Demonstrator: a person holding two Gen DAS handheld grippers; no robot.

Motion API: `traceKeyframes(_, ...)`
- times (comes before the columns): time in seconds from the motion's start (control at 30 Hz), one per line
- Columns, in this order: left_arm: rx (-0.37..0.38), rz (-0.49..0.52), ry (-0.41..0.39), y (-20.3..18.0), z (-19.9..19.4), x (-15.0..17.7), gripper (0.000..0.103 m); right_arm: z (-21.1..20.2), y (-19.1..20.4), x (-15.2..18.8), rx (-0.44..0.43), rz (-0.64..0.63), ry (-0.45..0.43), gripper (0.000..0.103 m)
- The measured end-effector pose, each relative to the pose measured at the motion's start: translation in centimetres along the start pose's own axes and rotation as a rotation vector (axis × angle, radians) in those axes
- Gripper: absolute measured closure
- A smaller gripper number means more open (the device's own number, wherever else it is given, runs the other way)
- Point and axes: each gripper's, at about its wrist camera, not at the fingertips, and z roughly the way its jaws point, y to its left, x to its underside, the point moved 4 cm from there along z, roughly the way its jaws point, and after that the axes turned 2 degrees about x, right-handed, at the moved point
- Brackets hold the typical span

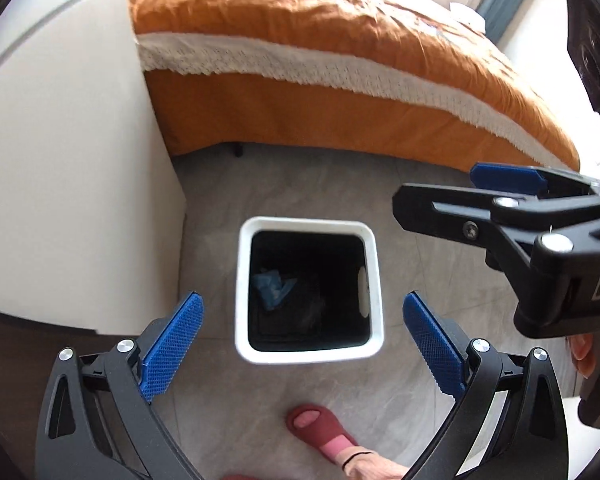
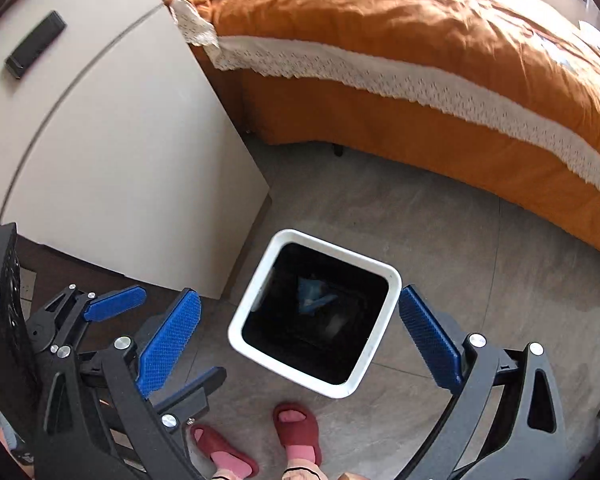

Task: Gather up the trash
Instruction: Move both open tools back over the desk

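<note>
A white square trash bin (image 1: pixel 308 227) with a black liner stands on the grey floor below both grippers; it also shows in the right wrist view (image 2: pixel 260 276). Crumpled blue trash (image 1: pixel 272 286) lies at its bottom, also seen in the right wrist view (image 2: pixel 312 292). My left gripper (image 1: pixel 304 344) hangs above the bin, open and empty. My right gripper (image 2: pixel 300 336) is also above the bin, open and empty. The right gripper shows in the left wrist view (image 1: pixel 436 188) at the right, and the left gripper shows in the right wrist view (image 2: pixel 164 340) at the lower left.
A bed with an orange cover (image 1: pixel 340 40) and white lace trim fills the back. A white cabinet (image 1: pixel 60 160) stands left of the bin, with a black remote (image 2: pixel 36 44) on its top. The person's feet in red slippers (image 2: pixel 296 432) stand just in front of the bin.
</note>
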Motion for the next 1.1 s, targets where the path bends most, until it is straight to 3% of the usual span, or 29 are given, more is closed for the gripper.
traceKeyframes(0.27,-0.138,-0.093,-0.154,0.4,-15.1,-3.8,0.005,-11.8,5.1,-4.8,-0.076,-0.091,-0.143,0.004)
traceKeyframes(0.57,-0.33,-0.197,-0.317,1.8,-30.7,-4.8,0.005,-22.9,13.7,-9.0,-0.252,-0.261,-0.298,0.004)
traceKeyframes(0.83,-0.57,-0.346,-0.398,7.2,-40.2,-0.8,0.005,-27.3,24.1,-9.7,-0.429,-0.477,-0.327,0.004)
traceKeyframes(1.0,-0.692,-0.401,-0.39,11.3,-44.4,2.6,0.005,-27.8,29.7,-8.7,-0.472,-0.601,-0.319,0.004)
traceKeyframes(1.1,-0.728,-0.427,-0.384,14.2,-45.6,4.8,0.005,-27.5,32.9,-8.1,-0.465,-0.674,-0.316,0.004)
